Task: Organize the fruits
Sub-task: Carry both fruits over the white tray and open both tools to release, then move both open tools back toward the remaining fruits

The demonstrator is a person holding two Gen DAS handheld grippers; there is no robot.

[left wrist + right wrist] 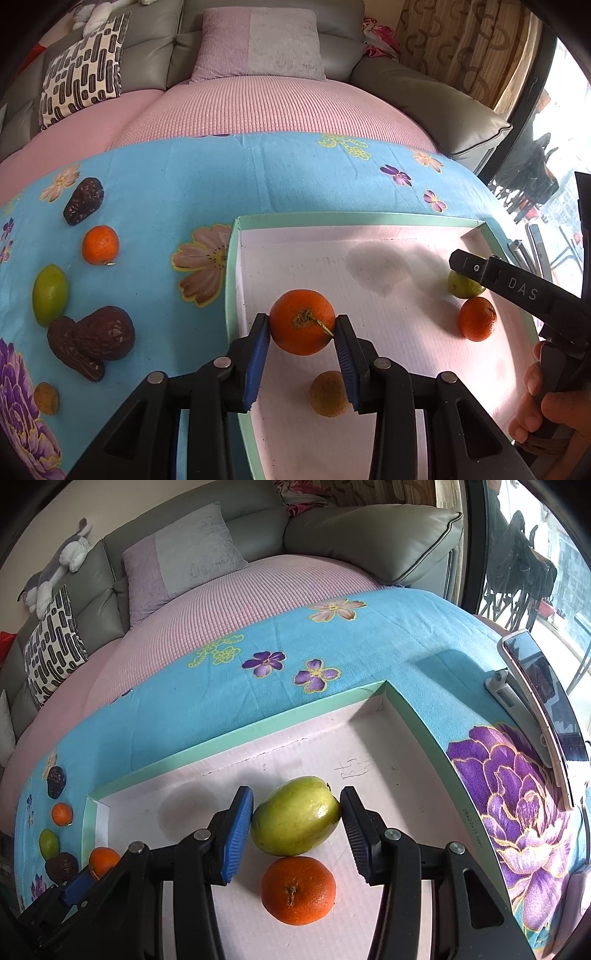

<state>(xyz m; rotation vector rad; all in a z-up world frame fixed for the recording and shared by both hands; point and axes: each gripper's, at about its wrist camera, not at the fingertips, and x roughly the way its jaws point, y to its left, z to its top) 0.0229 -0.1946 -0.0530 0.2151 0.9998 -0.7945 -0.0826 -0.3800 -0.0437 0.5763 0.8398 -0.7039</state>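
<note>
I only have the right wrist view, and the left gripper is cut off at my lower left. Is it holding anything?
Observer: Yes. The left gripper is shut on an orange over the tray.
Operator: Anything underneath?
Observer: A small brown fruit lies in the tray just below the held orange.
Operator: Anything on the cloth I'm missing?
Observer: Another small brown one, the nearest fruit on the cloth, beside two touching dark fruits.

Left gripper (pixel 302 326) clamped on orange (pixel 302 321). Right gripper (pixel 297 814) jaws spread either side of green fruit (pixel 295 816), left pad touching.
</note>
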